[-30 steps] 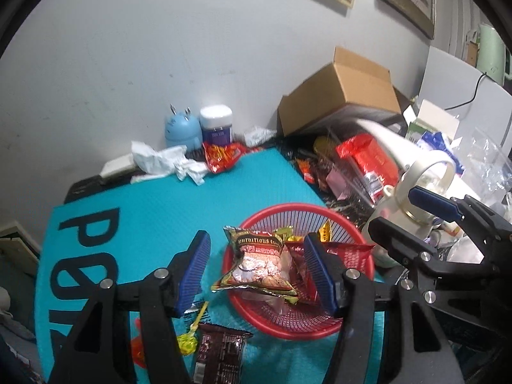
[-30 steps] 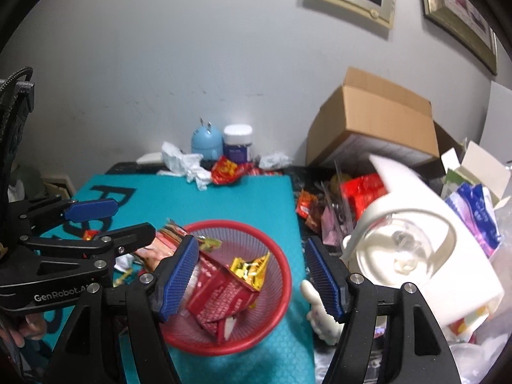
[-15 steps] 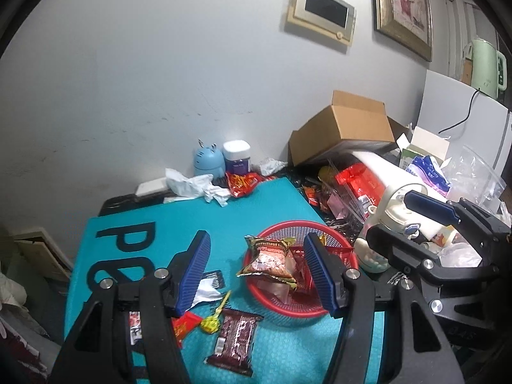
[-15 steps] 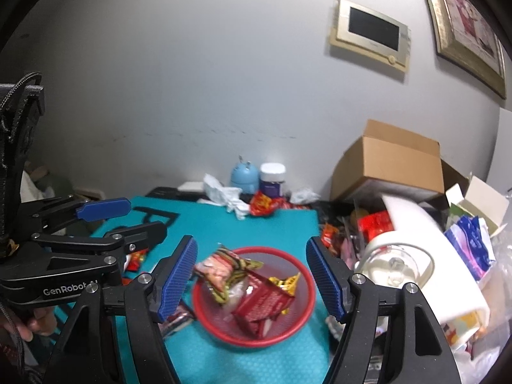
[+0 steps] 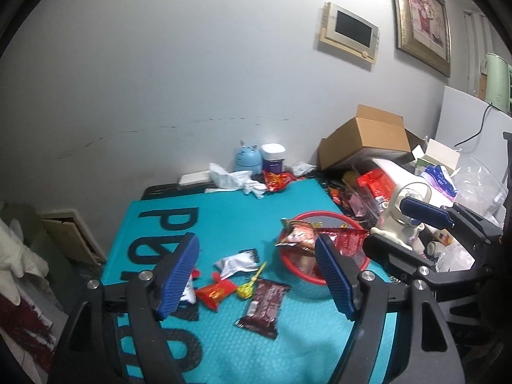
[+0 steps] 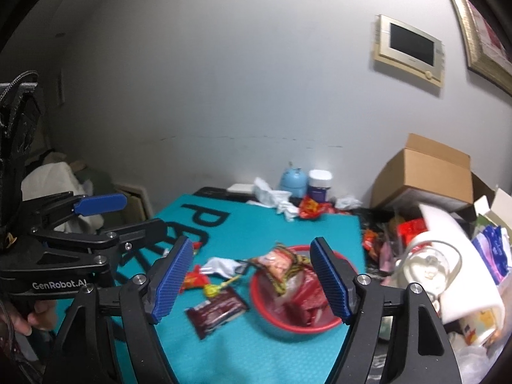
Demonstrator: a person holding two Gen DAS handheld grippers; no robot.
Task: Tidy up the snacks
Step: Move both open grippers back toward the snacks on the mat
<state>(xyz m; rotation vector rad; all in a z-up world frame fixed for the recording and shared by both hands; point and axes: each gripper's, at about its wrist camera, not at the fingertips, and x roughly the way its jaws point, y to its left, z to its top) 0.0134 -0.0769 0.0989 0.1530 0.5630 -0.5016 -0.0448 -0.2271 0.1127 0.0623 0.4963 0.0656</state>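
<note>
Bubbled teal mat (image 5: 224, 336), round red mesh basket (image 5: 348, 220)

The surface (image 5: 224, 345) carries a teal mat with large black lettering. Landmark: red mesh basket (image 5: 323, 283), on the mat's right part, holding snack packets. Just left of the basket: a dark brown wrapped bar (image 5: 263, 306), a yellow lollipop (image 5: 246, 289), a red candy packet (image 5: 216, 292) and a silver-white packet (image 5: 235, 264). Behind the basket, at the mat's far edge: crumpled white paper (image 5: 235, 180), a red snack bag (image 5: 276, 180), a light-blue rounded container (image 5: 245, 160) and a white-lidded jar (image 5: 273, 158)
</note>
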